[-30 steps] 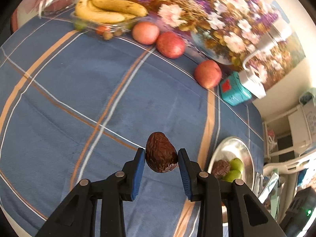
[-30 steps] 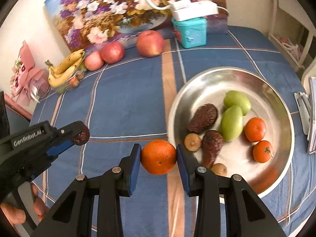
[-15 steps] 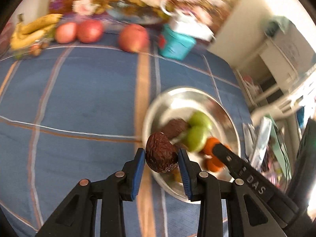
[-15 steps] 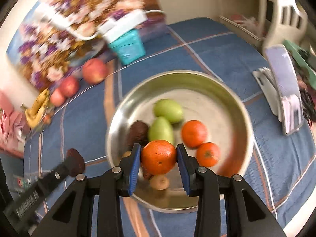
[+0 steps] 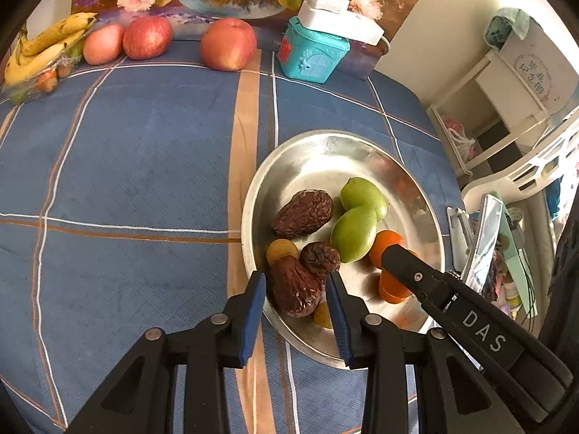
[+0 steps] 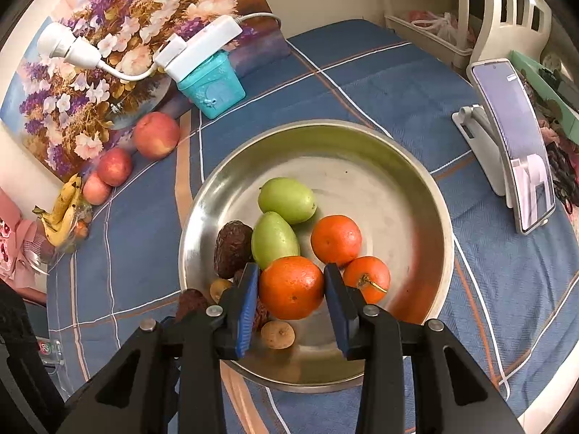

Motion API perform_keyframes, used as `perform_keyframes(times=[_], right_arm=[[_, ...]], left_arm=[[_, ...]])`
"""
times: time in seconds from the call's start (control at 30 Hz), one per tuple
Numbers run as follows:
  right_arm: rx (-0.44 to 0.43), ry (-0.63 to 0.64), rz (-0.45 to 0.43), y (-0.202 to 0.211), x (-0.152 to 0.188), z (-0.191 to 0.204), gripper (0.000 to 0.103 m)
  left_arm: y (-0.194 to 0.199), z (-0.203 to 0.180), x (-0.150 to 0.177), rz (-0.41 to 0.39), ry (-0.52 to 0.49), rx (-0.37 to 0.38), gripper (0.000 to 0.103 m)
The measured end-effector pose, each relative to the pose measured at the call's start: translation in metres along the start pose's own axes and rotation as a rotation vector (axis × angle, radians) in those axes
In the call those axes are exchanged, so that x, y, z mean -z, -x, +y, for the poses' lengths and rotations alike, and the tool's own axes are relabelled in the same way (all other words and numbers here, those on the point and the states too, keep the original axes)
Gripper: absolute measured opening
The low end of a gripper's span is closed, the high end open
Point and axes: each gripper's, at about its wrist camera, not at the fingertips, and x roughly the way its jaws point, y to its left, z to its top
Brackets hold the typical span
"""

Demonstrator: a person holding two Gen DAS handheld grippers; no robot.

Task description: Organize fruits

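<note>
Both fruits are over the steel bowl [image 6: 416, 166] now. The left hand-held gripper [image 5: 295, 298] has its blue pads around a wrinkled brown date [image 5: 295, 291]; there looks to be a sliver of gap on the left pad, so whether it is clenched or just easing off cannot be told from here. The date hangs above the bowl's near-left rim, right over another dried date [image 5: 320, 256] and a small yellow-brown fruit [image 5: 280, 249].

The right hand-held gripper [image 6: 291, 291] is grasping an orange [image 6: 291, 287], pads pressed on both flanks, above the near part of the bowl beside two smaller tangerines [image 6: 336, 240] and the pair of green fruits [image 6: 275, 240].

To do this placing well, each fruit probably wants lowering until it nearly touches the bowl floor before the pads part. The orange is round and will likely roll on the sloped metal, so a bare patch toward the right of the bowl suits it better than the pile. The two tools sit close together; one letting go at a time seems wise.

The surface is a desk under a blue plaid cloth [image 5: 144, 166] with tan and white stripes. Along its far edge sit three apples [image 5: 228, 49], a bunch of bananas [image 5: 43, 49], a teal house-shaped tin [image 5: 313, 54] carrying a white power strip [image 5: 340, 21], and a flower painting [image 6: 108, 54]. A phone on a stand [image 6: 514, 141] stands at the right edge, with white shelving behind.
</note>
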Motion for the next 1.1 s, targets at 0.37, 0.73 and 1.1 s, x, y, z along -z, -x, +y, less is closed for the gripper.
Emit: perform_keyframes(times=[0.37, 0.73, 1.1], right_arm=[[-0.003, 0.003, 0.009, -0.002, 0.0, 0.001, 0.039], [0.001, 0.083, 0.044, -0.011, 0.006, 0.016, 0.06], [-0.005, 0.232, 0.057, -0.019, 0.022, 0.045, 0.08]], left_arm=[[0.002, 0.021, -0.004, -0.005, 0.082, -0.049, 0.05], [0.006, 0.078, -0.011, -0.023, 0.208, -0.245, 0.082], [0.013, 0.099, -0.005, -0.066, 0.213, -0.349, 0.103]])
